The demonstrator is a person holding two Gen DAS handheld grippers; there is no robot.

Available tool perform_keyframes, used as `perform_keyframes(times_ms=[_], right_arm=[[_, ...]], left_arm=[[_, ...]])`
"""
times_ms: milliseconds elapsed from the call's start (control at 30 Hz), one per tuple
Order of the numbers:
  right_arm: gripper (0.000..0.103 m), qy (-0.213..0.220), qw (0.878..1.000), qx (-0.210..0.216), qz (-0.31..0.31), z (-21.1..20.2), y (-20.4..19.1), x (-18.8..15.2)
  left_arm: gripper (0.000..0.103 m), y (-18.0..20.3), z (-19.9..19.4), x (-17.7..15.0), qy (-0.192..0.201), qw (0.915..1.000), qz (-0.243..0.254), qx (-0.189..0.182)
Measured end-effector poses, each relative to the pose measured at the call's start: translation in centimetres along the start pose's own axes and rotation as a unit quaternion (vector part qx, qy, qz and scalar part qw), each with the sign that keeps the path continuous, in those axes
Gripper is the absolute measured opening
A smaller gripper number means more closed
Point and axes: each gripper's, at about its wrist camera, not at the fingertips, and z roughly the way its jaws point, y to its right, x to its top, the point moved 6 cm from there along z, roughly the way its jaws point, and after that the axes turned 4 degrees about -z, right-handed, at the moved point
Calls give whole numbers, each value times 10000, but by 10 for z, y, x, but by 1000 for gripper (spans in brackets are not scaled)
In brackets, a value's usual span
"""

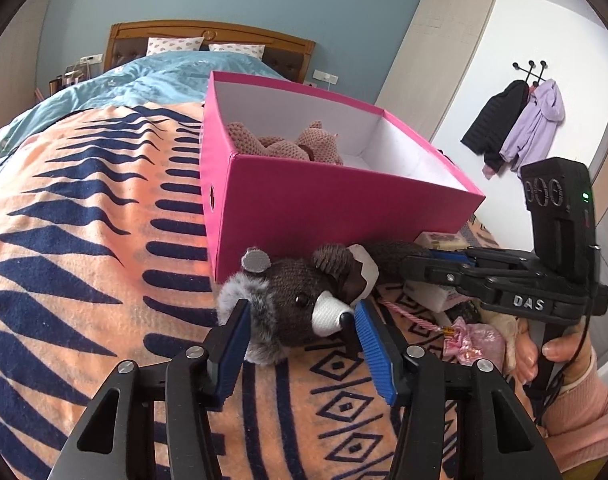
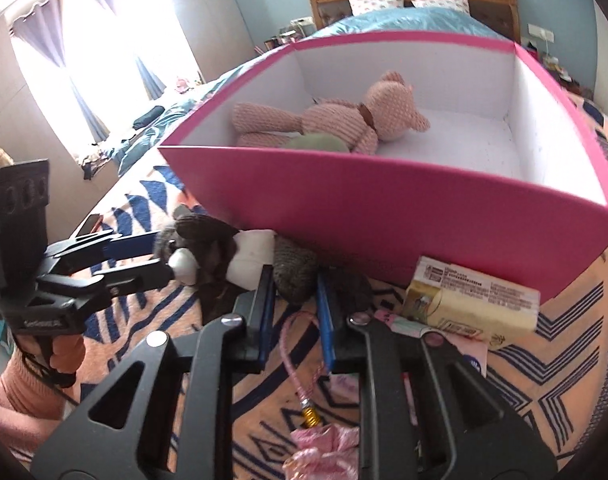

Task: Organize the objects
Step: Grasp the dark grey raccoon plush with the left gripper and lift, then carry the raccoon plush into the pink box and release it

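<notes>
A dark brown plush animal [image 1: 300,300] with a white snout lies on the patterned blanket against the near wall of the pink box [image 1: 328,204]. My left gripper [image 1: 300,316] is open, its blue pads on either side of the plush's head. My right gripper [image 2: 292,280] is partly closed around the plush's body [image 2: 294,272]; whether it presses the plush is unclear. The right gripper also shows in the left wrist view [image 1: 414,262]. A pink plush bear [image 2: 344,120] lies inside the box [image 2: 384,208].
A yellow packet [image 2: 472,300] lies against the box at the right. A pink cord and pink pouch [image 2: 324,448] lie under my right gripper. Beyond the box are the blue quilt [image 1: 152,76] and the headboard [image 1: 208,36].
</notes>
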Motion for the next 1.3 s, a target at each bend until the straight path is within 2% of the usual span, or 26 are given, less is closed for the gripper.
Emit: perform_keyframes(times_ms=[133,267,533,633,767,933,1033,1067,1133,1167,1200,1267,1300], right_arm=[[22,53,10000,58,-39,-11,-4,-1],[22,87,9999,146,19,-18,-5,-4],[22,75,9997,210,-57,-17,-12,-3],[22,94,9996,242,-129,-17,-16,-3],[22,143,9992,258,-275,-21,-24,0],[22,232,9979,342,-503,-29,-37,5],[22,263,9973,291,-623,-30,-42,7],[22,251,9975,293,-590,-29,-41,7],[22,203,9983,238,-496,-25,-34,6],[22,172,9987,216,-439,-23,-30,5],[22,121,9990,238,-355,-21,-25,3],[22,50,9994,229,-236,-18,-17,-1],[22,20,9997,205,-163,-16,-12,-3]], left_arm=[[53,0,-1,-1,-27,10000,-19,-3],[64,-7,4,-7,-162,9998,-79,85],[65,-12,17,-13,-337,9993,-136,2],[61,-11,17,-12,-324,9993,-203,-48],[50,-10,13,-11,-269,9992,-271,-97],[48,1,6,-8,-190,9993,-220,-231],[48,5,6,-7,-161,9997,-91,-151],[48,3,7,-7,-188,9997,-118,-108],[57,-4,9,-7,-202,9996,-180,8],[68,-8,10,-6,-223,9995,-221,47],[73,-11,11,-6,-236,9995,-227,42],[74,-17,15,-4,-266,9992,-295,48],[74,-17,17,-4,-311,9990,-324,-63]])
